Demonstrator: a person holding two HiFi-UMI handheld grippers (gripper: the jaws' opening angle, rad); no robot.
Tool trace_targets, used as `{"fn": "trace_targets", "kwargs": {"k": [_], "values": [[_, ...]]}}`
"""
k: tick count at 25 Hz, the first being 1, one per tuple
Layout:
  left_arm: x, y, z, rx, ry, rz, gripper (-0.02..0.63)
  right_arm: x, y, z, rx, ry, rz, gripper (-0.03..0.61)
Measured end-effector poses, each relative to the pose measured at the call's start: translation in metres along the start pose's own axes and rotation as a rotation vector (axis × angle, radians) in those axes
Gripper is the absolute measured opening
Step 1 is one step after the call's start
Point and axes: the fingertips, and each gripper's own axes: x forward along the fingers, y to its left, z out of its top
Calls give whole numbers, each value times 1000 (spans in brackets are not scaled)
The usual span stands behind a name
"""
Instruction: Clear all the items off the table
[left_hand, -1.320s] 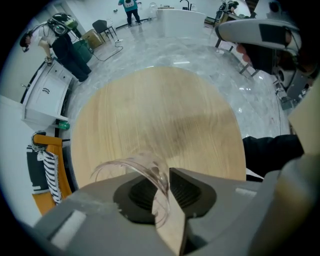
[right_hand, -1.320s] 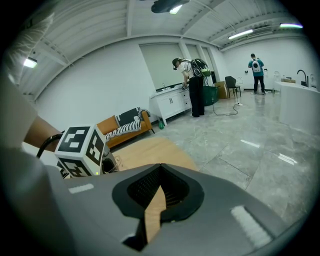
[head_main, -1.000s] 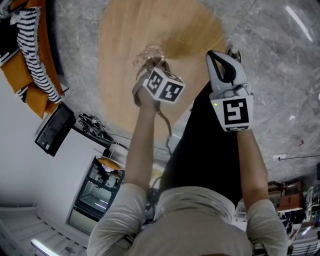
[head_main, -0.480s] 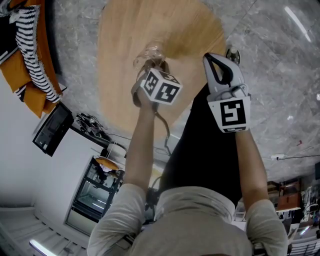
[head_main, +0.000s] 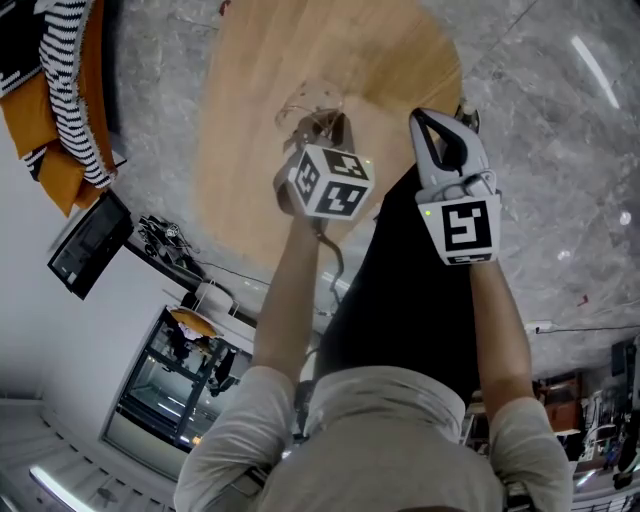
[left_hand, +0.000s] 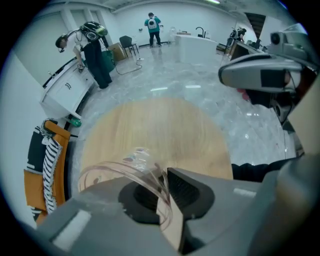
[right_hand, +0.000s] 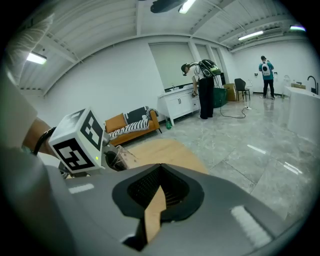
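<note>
A round wooden table (head_main: 300, 60) lies below me with nothing resting on its visible top. My left gripper (head_main: 325, 130) hangs over its near part, shut on the rim of a clear plastic cup (head_main: 310, 108). In the left gripper view the cup (left_hand: 125, 167) curves out to the left of the jaws (left_hand: 162, 185), its thin wall pinched between them above the table (left_hand: 160, 130). My right gripper (head_main: 445, 125) is held at the table's near right edge, shut with nothing in it. The right gripper view shows its jaws (right_hand: 159, 192) closed, with the left gripper's marker cube (right_hand: 80, 140) beside them.
An orange sofa with a striped cloth (head_main: 60, 90) stands left of the table. A dark monitor (head_main: 85, 245) and a cart of items (head_main: 195, 360) are at my lower left. Grey marble floor (head_main: 560, 150) surrounds the table. People (right_hand: 202, 87) stand far off by white counters.
The left gripper with the cup has drifted slightly right and toward me. The right gripper has hardly moved.
</note>
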Motion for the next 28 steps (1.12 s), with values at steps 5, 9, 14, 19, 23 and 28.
{"fn": "trace_targets", "kwargs": {"k": [5, 9, 14, 19, 23, 28], "values": [[-61, -9, 21, -121, -126, -18, 58, -20, 19, 39, -25, -47, 9, 6], [-112, -11, 36, -182, -205, -8, 58, -37, 39, 80, -46, -80, 17, 6], [-149, -6, 42, -217, -262, 10, 58, -55, 54, 115, -79, -117, 15, 6], [-188, -2, 45, -277, -330, 13, 58, -73, 71, 138, -100, -133, 11, 6], [-221, 0, 52, -306, -387, 32, 58, -87, 86, 164, -132, -156, 22, 6], [-268, 6, 50, -368, -474, 41, 58, -105, 113, 207, -190, -201, 37, 6]]}}
